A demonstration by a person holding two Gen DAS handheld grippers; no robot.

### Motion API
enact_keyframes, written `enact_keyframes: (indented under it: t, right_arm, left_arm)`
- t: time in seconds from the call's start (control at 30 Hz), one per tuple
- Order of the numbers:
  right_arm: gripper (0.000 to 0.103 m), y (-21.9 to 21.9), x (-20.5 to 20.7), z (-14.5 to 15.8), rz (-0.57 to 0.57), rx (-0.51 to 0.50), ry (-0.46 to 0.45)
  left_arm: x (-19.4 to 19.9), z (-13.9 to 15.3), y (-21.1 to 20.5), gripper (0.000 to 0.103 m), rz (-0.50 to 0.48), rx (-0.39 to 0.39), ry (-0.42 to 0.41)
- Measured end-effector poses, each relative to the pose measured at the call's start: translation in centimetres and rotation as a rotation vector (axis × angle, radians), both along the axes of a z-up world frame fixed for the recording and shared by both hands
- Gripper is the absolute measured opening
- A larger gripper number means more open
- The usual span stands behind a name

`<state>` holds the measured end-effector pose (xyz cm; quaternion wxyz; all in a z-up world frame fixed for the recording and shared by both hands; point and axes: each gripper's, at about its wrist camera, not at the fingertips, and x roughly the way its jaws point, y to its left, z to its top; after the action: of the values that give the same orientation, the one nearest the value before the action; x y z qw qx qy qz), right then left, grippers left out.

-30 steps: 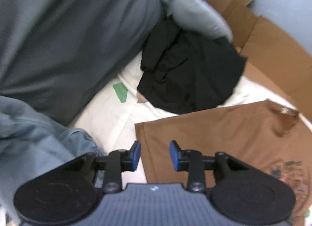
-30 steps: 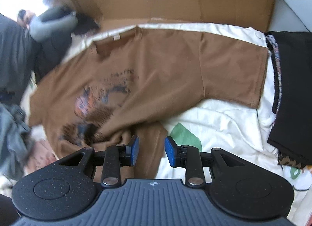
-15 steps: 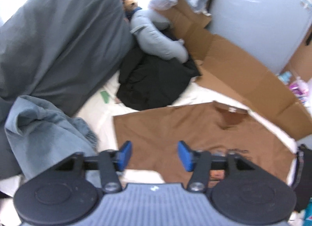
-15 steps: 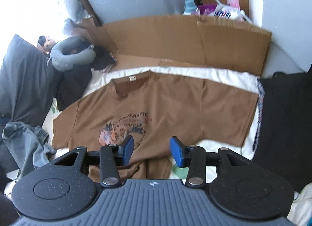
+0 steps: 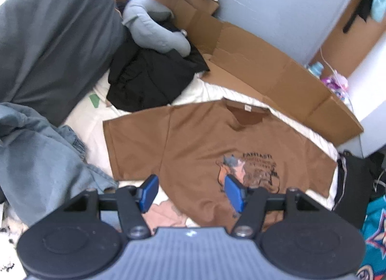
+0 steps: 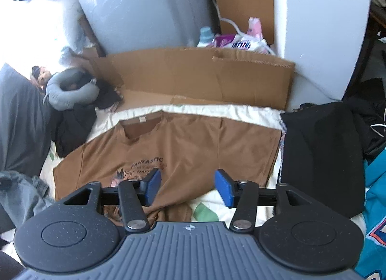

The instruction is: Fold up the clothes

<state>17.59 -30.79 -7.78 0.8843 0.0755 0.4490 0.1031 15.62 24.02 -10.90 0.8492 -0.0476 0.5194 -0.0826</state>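
pulled up and back from the brown t-shirt [image 5: 197,140] since a second ago: then close over its sleeve and hem, now high enough to take in the whole garment, both sleeves and the collar. jaws wider than before on both sides too. left hand-held gripper [image 5: 190,193] parted about halfway, nothing between the blue pads, just air above the shirt's lower half. right hand-held gripper [image 6: 188,187] opening at this moment, also empty, hanging over the hem near the chest print.

spread face-up and mostly flat on the cream-sheeted bed [image 6: 241,111], collar toward the flattened cardboard [image 6: 205,74], sleeves out to either side, hem bunched and rumpled nearest the cameras. flanked by a black garment [image 5: 149,77] and grey neck pillow [image 5: 154,31] at the left-sleeve end, blue jeans [image 5: 41,159] nearer, a folded black piece [image 6: 320,159] at the right-sleeve end.

light, limp cotton by the look of it: no stiffness, likely to sag and crease wherever unsupported, not slippery, not fragile. best taken by pinching a thin edge, probably a shoulder seam and the matching hem corner, or both sleeve ends, so the fold line stays straight.

readable on the chest print: "fantastic" in black capitals above a fox-like figure; smaller lines beneath too blurred to make out. white tag [image 6: 142,118] inside the collar, no legible text.
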Motion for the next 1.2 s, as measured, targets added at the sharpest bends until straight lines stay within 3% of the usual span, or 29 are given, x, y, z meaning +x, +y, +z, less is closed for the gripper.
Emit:
enact_keyframes:
  t: [0.13,0.33,0.47,0.7,1.1,1.2]
  right_arm:
    - [0.064,-0.1,-0.6,-1.3,0.017,0.0,-0.012]
    - [0.063,1.4,-1.2,-5.6,0.141,0.009,0.012]
    - [0.064,2.3,-1.8,-8.7,0.178,0.015,0.014]
    - [0.063,3.2,-2.6,-14.9,0.21,0.019,0.057]
    - [0.059,4.6,-3.7,-24.6,0.273,0.111,0.225]
    - [0.059,5.5,-4.9,-25.9,0.305,0.125,0.257]
  left_arm:
    - [-1.2,-2.3,-0.1,0.065,-0.008,-0.006,0.046]
    - [-2.3,-6.1,-1.0,0.065,-0.002,-0.006,0.104]
    - [-2.7,-8.0,-2.6,0.065,-0.038,0.023,0.081]
    - [-3.3,-12.6,-5.5,0.065,-0.125,-0.042,0.133]
    - [-5.6,-22.4,-7.5,0.062,-0.145,-0.138,0.247]
    - [-6.1,-24.2,-7.7,0.054,-0.144,-0.152,0.253]
